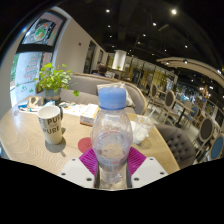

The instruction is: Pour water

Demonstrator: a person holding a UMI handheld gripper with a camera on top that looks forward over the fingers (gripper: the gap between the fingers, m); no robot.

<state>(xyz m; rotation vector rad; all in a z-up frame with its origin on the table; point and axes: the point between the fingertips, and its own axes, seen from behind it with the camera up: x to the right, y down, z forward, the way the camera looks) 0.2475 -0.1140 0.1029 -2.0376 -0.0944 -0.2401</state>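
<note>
Bottle: a clear plastic water bottle with a pale blue screw cap [112,135], upright between the fingers, its cap still on.
Handling: judged moderately heavy if as full as it seems; thin ribbed walls will likely give under a hard squeeze, and smooth plastic may slip. The mid-body, below the shoulder, looks the best place to take hold, so the bottle tips without swinging.
Look: see-through, ringed with ridges, a rounded shoulder narrowing to the cap; the water level cannot be read surely.
Gripper: the hand-held gripper [112,163] has its magenta pads [90,161] at either side of the bottle's lower body. They appear to touch it, though whether both truly press I cannot tell, nor whether the base rests on the table.
Cup: a white paper cup with dark printed lettering [50,124], standing upright on the table, off to the left of the bottle and apart from it; the likely target for pouring.
Table: a round light wooden table [20,135] bearing the cup, with white crumpled tissue [142,130] just beyond the bottle.
Beyond: a leafy green potted plant [55,78] behind the cup; chairs and a lit café room farther off.
Stage: pouring not begun; the cap must come off first.
</note>
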